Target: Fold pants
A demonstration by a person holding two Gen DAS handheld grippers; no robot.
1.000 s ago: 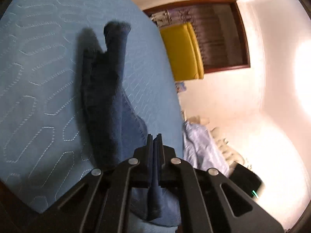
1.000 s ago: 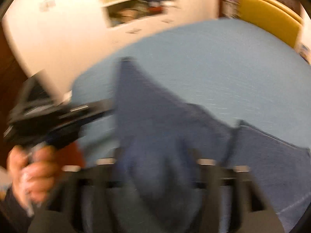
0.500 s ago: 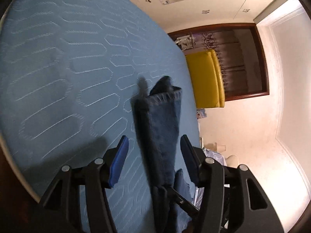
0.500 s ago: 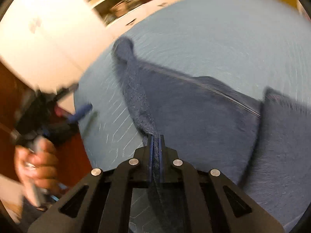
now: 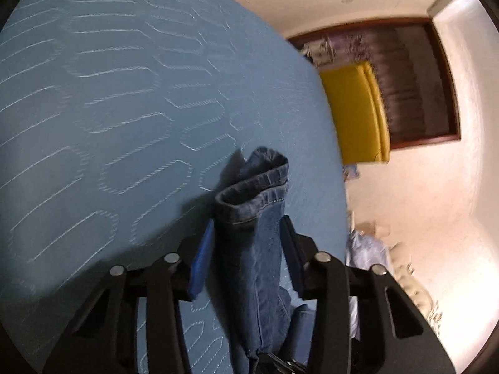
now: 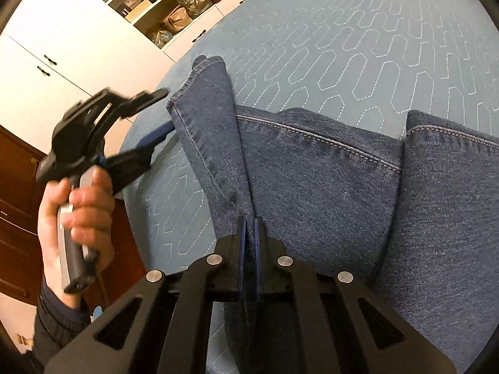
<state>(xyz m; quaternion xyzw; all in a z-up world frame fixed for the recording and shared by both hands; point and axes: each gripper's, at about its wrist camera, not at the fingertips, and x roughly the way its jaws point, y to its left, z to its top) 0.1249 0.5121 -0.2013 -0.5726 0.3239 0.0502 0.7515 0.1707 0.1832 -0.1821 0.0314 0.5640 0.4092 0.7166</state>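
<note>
Your pants [image 6: 312,180], a pair of blue jeans, lie on the quilted blue bed [image 5: 124,109], and the fold looks only partly made. In the right wrist view the denim is bunched rather than flat: one panel stands up toward a stitched hem at the top, a broad section with a seam lies across the middle, and another thick lobe rises at the right. Your right tongs [image 6: 249,227] are clenched on a ridge of that denim, the fabric pinched between the blue pads. Your left tongs [image 5: 246,249] straddle a narrow leg near its rolled cuff [image 5: 255,184]; the jaws are closing around it, but the pads do not appear to press the cloth yet, so that side is not gripped. From the right wrist view your left hand [image 6: 75,218] holds its tool at the near edge of the bed, beside the hem end. What remains, as I judge it, is to secure the cuff end, carry the leg over, and flatten the stack, since nothing yet shows a neat folded bundle.
</note>
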